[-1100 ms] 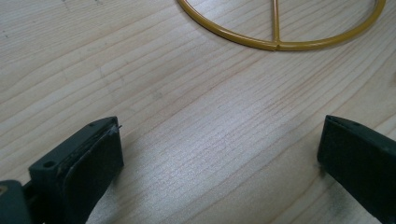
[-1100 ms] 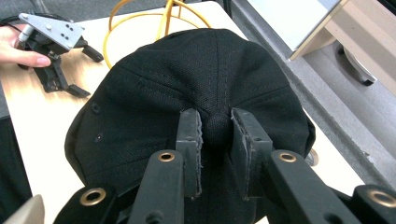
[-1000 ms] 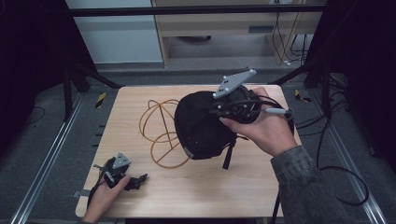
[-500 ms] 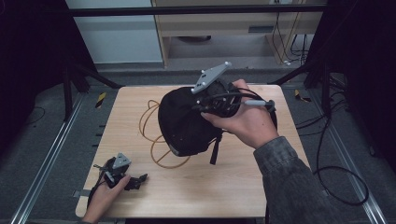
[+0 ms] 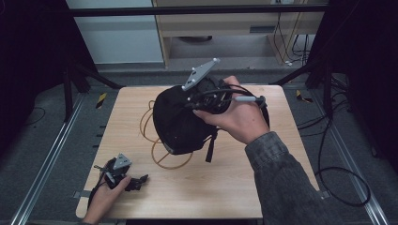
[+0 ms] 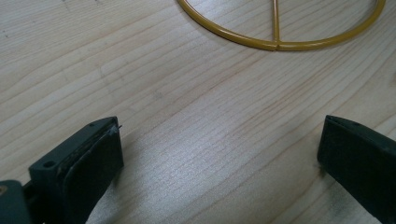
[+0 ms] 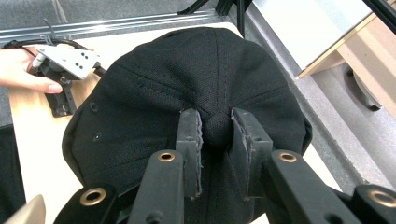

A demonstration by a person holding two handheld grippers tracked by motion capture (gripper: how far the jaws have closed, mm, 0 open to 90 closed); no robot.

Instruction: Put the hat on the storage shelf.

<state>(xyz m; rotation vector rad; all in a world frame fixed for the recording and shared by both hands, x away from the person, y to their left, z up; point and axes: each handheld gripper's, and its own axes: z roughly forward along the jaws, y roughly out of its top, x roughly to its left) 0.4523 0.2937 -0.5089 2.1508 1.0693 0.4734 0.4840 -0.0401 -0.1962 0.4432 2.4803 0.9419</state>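
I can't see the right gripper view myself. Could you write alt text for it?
Two black jaws of the right gripper pinch a fold of fabric at the crown of a black cloth cap held above a light wooden table. Farther off, a hand rests the left gripper on the table.

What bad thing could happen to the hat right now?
1. The right gripper pinches only a small fold of fabric at the top of the black cap, so the cap might slip out and drop.
2. The cap hangs just above the yellow wire frame on the table; its dangling strap could possibly catch on the wire or knock it.
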